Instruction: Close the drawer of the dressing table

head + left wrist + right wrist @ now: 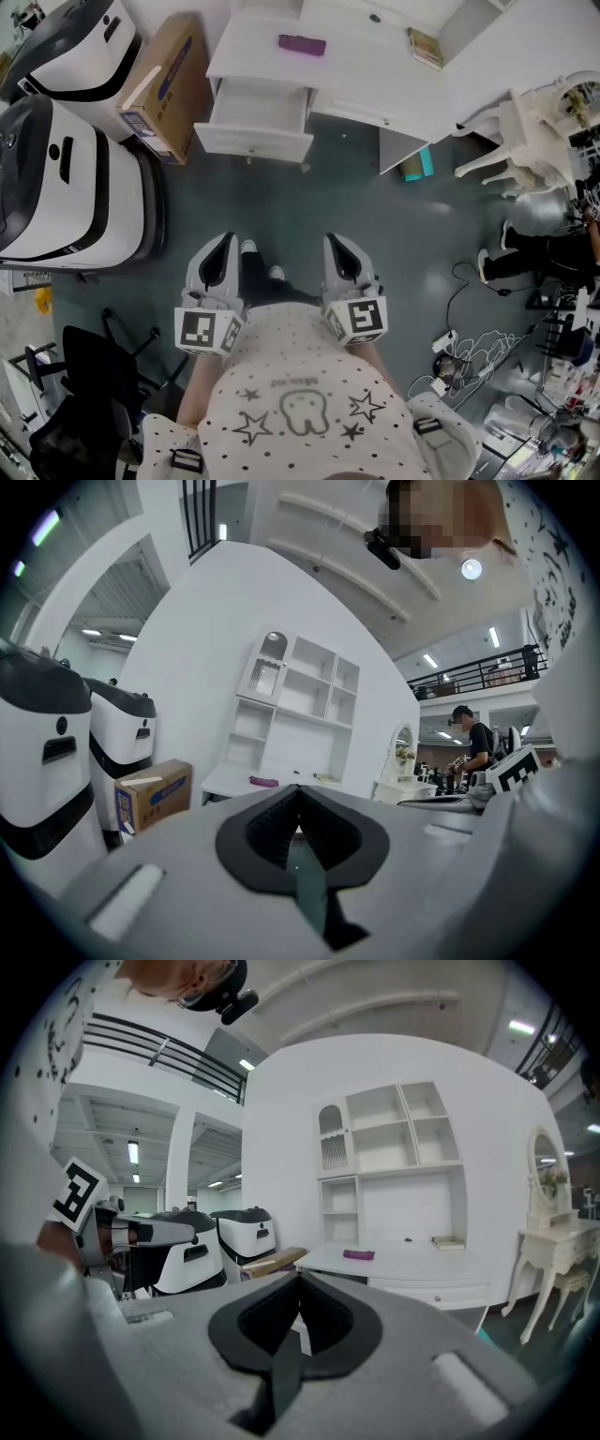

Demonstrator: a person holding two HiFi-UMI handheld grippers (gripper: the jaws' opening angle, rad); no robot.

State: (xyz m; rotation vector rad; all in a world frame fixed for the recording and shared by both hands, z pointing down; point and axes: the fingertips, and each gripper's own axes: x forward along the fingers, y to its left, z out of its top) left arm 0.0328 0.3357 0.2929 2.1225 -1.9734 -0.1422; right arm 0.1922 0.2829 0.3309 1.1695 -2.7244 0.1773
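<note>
Drawer (255, 114) at the left end of the white dressing-table bench (366, 80) stands pulled out. Its inside looks bare, and its front panel sits well forward of the bench's front edge.

On the bench top:
- a purple object (302, 44) near the back edge
- a small book (425, 47) toward the right end

On the floor, a cardboard box (169, 84) leans just beside the bench's left end, with two white-and-black machines (66, 178) further left.

Left gripper (223, 246) and right gripper (337, 246) are held side by side close to the person's body. Both point toward the bench and are well apart from the drawer, with open floor between. Each gripper view shows its jaws pressed together with nothing between them.

Progress, as a judgement: none of the closing is done and no contact is made. What is left:
- cross the floor to the bench
- set a gripper against the drawer's front panel
- push until the panel sits flush with the bench front

Pressed-together jaws should suit a push, so no grasp seems needed. Pushing off-centre might skew the drawer on its runners
</note>
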